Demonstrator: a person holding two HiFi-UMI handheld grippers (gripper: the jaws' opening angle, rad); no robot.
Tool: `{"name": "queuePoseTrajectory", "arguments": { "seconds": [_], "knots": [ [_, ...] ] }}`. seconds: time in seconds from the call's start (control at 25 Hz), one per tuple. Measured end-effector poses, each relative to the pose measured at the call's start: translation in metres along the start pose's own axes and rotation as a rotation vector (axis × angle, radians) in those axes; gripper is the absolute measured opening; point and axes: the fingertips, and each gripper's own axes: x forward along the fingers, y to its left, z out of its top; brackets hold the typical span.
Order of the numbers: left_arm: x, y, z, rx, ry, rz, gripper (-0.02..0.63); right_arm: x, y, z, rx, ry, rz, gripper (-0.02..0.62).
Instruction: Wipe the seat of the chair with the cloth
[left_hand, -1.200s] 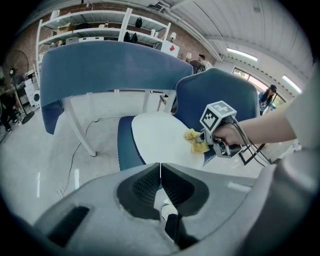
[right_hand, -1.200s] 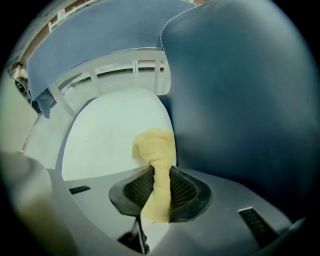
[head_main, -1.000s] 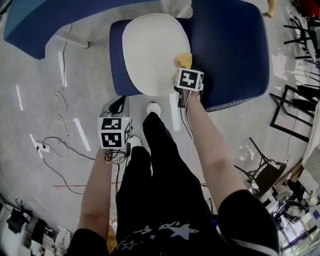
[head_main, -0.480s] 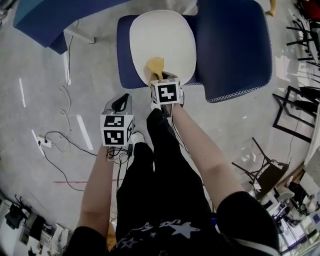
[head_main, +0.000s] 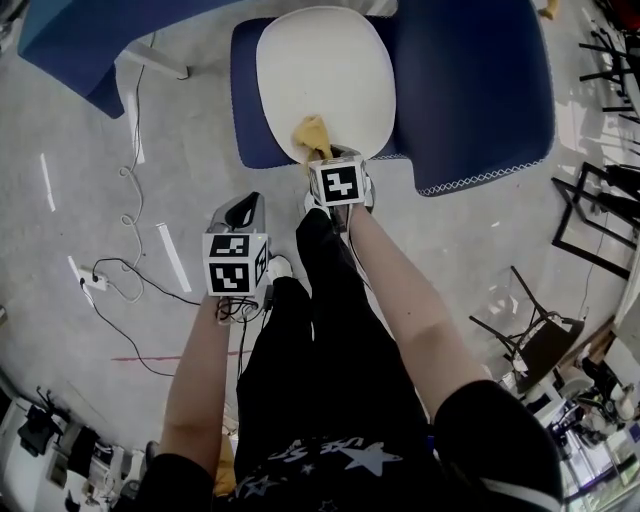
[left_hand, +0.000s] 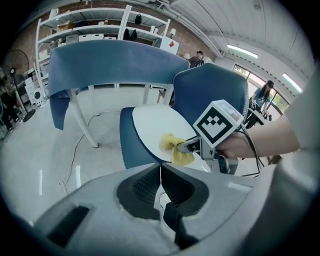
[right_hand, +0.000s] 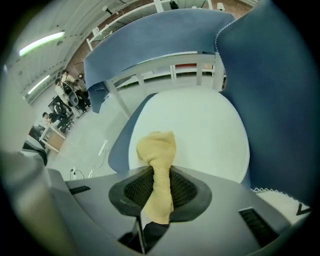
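The chair's white round seat (head_main: 325, 70) lies ahead of me, with dark blue padding around it. My right gripper (head_main: 322, 152) is shut on a yellow cloth (head_main: 311, 135), whose bunched end rests on the seat's near edge. In the right gripper view the cloth (right_hand: 158, 170) runs up between the jaws onto the seat (right_hand: 200, 130). My left gripper (head_main: 240, 215) hangs over the floor to the left, shut and holding nothing. The left gripper view shows the cloth (left_hand: 175, 147) on the seat (left_hand: 155, 125), with the right gripper (left_hand: 186, 146) beside it.
A large blue chair back (head_main: 470, 90) stands right of the seat, and another blue piece (head_main: 90, 40) at the upper left. Cables (head_main: 120, 280) trail over the grey floor on the left. Black chair frames (head_main: 590, 210) stand at the right. My legs and shoes are below the seat.
My right gripper with the cloth slid from the seat's right edge leftward to its near edge, then held almost still. The left gripper stayed put.
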Motion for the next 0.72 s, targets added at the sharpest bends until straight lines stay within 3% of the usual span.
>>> {"name": "queuePoseTrajectory", "arguments": {
  "seconds": [0.16, 0.48, 0.72],
  "knots": [
    [0.014, -0.018, 0.005, 0.027, 0.012, -0.029, 0.021, -0.008, -0.043, -0.014, 0.084, 0.012, -0.079, 0.081],
    [0.028, -0.042, 0.03, 0.059, -0.005, -0.054, 0.021, -0.028, -0.105, -0.024, 0.148, 0.026, -0.198, 0.081],
    [0.022, -0.046, 0.036, 0.065, -0.03, -0.052, 0.021, -0.039, -0.112, -0.021, 0.191, -0.005, -0.237, 0.081]
  ]
}}
